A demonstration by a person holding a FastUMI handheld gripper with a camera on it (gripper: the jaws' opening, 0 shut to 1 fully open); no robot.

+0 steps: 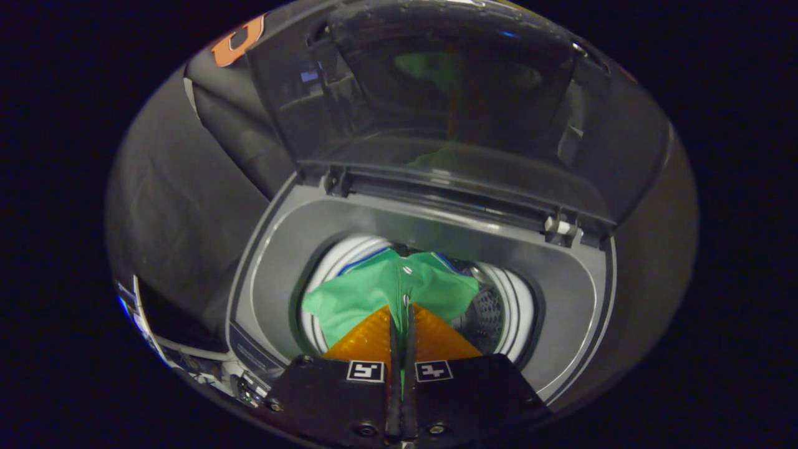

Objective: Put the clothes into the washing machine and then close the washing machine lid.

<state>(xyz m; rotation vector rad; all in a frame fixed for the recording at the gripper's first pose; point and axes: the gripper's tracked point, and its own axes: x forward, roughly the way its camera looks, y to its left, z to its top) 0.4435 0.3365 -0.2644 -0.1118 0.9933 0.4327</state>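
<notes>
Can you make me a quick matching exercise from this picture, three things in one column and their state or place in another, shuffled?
Things:
1. washing machine lid
2. green garment
3. hand-held gripper

States:
A. pinched between the fingers, hanging over the drum opening
B. shut on cloth, pointing down at the drum
C. raised open, standing up behind the drum

Pairs: 1-C, 2-A, 3-B
</notes>
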